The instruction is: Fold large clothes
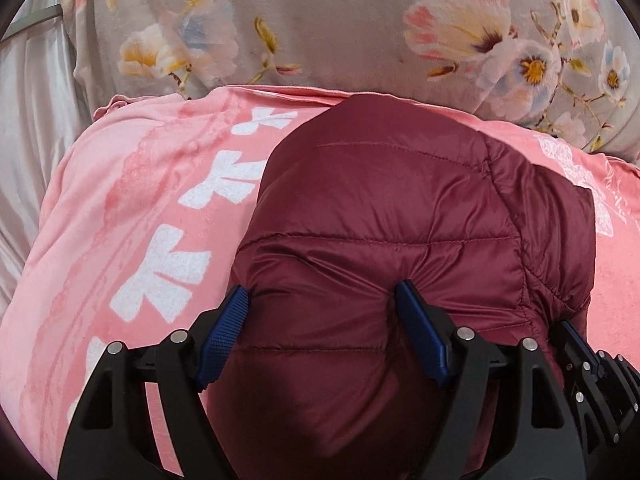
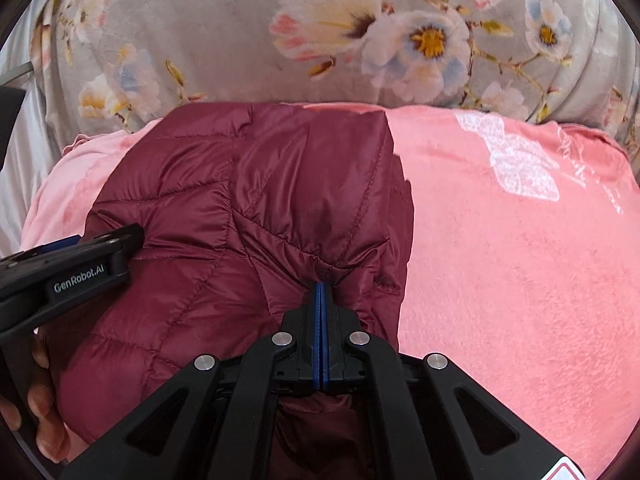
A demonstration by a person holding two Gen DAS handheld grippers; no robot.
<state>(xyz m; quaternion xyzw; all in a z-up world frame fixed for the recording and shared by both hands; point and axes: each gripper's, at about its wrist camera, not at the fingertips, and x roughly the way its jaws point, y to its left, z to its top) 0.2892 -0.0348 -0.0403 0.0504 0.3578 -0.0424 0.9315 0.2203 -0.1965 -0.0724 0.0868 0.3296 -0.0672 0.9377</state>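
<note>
on top of the pink blanket (image 1: 132,208), the maroon quilted jacket (image 1: 380,216) lies bundled into a puffy mound, its far edge close to the floral pillow (image 1: 340,20) that runs behind the blanket. the right gripper (image 2: 321,286) has its blue pads pressed flat together on a pinch of the jacket's near edge, and the fabric puckers into creases around that point, so the grip looks firm. the left gripper (image 1: 320,292) stands with its jaws spread wide over the jacket's near side; both fingers (image 1: 416,312) dent the padding, yet nothing is clamped between them. seen from the right wrist, it sits at the jacket's left side, apart from the pinch. the split probably makes sense: one tool anchors the slippery shell so the fold cannot spring back, while the other presses the loft down or readies a second hold. the jacket looks partly folded, still thick and uneven. its slick, air-filled panels will likely slide and puff up again once released, so the fold seems to need flattening.
</note>
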